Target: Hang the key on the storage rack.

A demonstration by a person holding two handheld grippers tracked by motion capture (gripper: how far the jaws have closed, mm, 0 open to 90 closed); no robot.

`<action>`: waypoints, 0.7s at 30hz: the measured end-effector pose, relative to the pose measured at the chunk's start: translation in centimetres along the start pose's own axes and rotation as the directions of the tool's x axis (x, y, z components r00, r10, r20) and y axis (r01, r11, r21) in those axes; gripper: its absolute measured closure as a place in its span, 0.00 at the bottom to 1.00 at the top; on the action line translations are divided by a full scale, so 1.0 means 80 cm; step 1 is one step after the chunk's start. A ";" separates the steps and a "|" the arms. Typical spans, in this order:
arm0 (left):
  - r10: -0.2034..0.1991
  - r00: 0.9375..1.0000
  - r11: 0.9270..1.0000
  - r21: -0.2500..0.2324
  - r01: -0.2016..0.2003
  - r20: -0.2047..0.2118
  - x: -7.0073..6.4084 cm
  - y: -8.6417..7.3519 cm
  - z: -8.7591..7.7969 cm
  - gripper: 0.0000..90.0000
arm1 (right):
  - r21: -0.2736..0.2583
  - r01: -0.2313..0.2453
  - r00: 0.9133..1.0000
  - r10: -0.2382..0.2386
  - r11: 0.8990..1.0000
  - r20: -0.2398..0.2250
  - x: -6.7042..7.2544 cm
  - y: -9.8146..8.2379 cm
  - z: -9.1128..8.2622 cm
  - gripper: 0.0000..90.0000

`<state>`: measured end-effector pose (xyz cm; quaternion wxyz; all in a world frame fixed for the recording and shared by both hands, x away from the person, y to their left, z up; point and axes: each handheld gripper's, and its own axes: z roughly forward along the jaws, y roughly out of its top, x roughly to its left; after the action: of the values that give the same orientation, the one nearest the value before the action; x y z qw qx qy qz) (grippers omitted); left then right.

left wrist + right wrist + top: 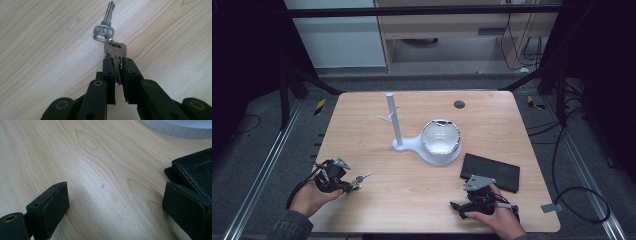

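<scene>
Left claw (118, 65) gripping keys (110, 40), wallet (490, 172) apart

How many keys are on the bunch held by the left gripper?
2 silver metal keys show: one pinched between the left gripper pads, the other lying beyond on the wooden table. More may be hidden behind.

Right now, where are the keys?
The keys are pinched in the left tool, near the table's front left edge, well short of the white stand.
</scene>
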<state>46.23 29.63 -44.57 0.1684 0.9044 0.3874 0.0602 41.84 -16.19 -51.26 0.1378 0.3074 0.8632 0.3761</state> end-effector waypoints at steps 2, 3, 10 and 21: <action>0.002 1.000 1.000 0.007 -0.002 -0.001 0.000 0.002 -0.001 0.91 | 0.000 0.000 1.000 0.000 1.000 0.000 0.000 0.000 0.000 0.08; 0.010 1.000 1.000 0.020 -0.010 0.000 0.000 0.003 0.001 0.91 | 0.000 -0.001 1.000 0.001 1.000 0.000 0.000 0.000 0.000 0.08; 0.022 0.999 0.999 0.049 -0.024 0.025 0.003 0.001 0.014 0.99 | -0.001 -0.001 1.000 0.001 1.000 -0.001 0.000 0.000 0.000 0.08; 0.033 0.999 0.999 0.018 -0.034 0.013 0.000 0.004 -0.005 1.00 | -0.001 -0.001 1.000 0.001 1.000 -0.002 0.000 0.000 0.000 0.08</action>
<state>46.36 29.50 -44.11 0.1616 0.9126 0.3716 0.0535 41.84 -16.19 -51.26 0.1370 0.3074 0.8630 0.3767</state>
